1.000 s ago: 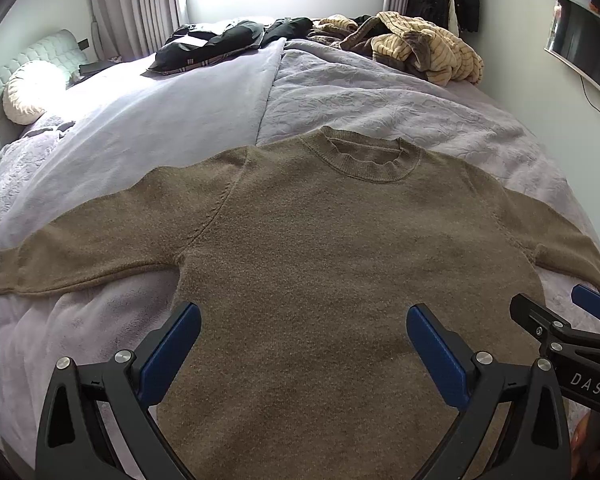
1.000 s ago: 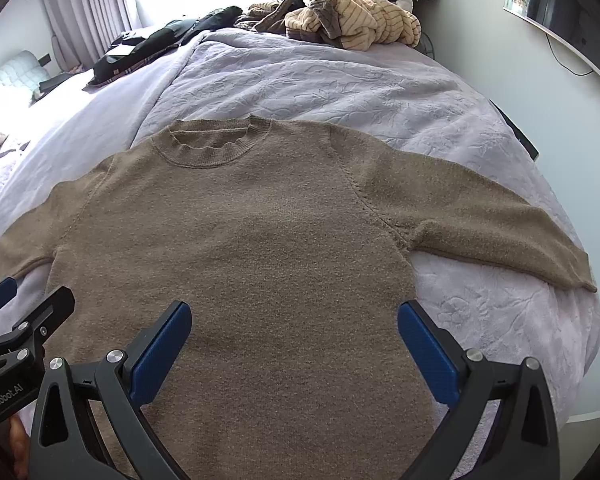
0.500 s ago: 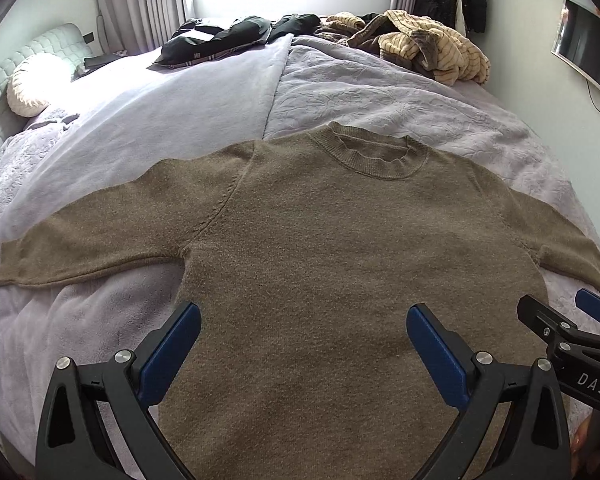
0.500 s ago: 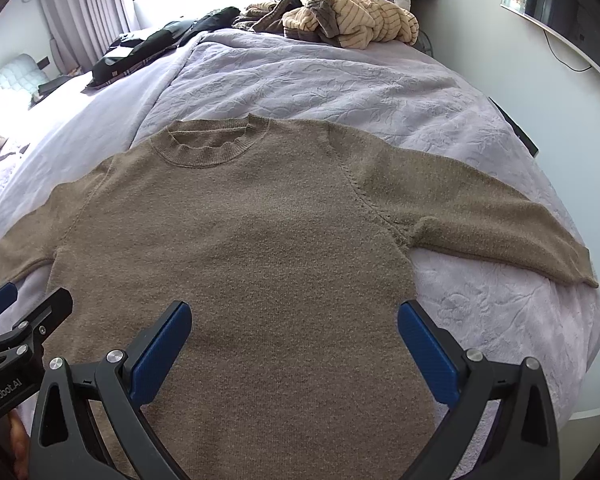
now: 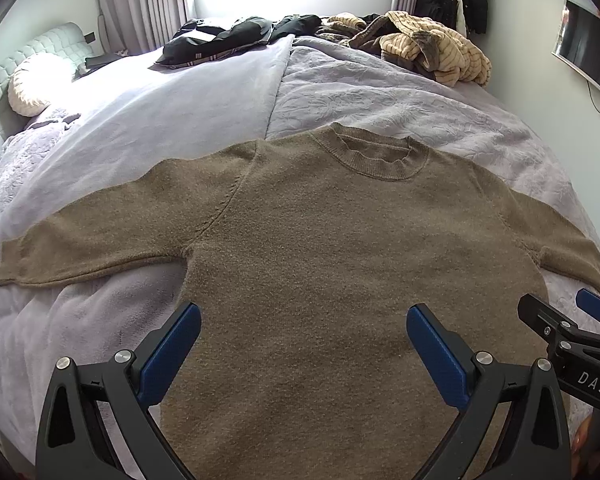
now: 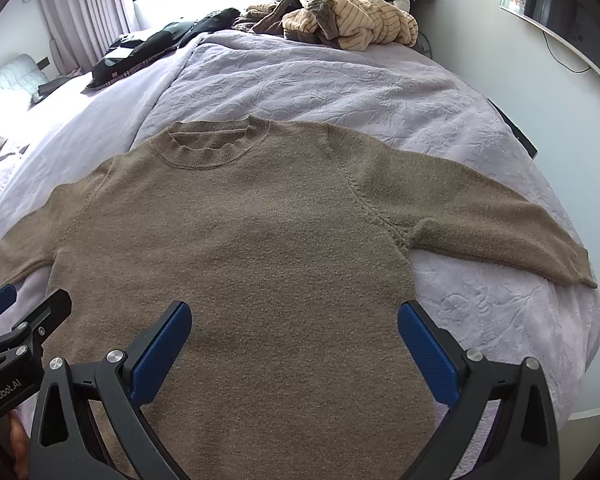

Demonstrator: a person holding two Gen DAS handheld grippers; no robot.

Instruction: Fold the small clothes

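From the left wrist, the brown sweater (image 5: 340,264) lies flat on the lavender bed cover (image 5: 380,100), both sleeves spread out, and the left gripper (image 5: 303,354) hangs above its lower body with jaws wide apart, holding nothing (the right gripper (image 5: 572,320) shows beside the sweater's right sleeve). From the right wrist, the right gripper (image 6: 294,348) likewise gapes empty over the sweater's (image 6: 260,240) lower body, with a heap of striped clothes (image 6: 352,20) well beyond its collar.

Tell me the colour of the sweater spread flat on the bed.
The sweater is a plain olive-brown knit with no pattern, best seen in the right wrist view.
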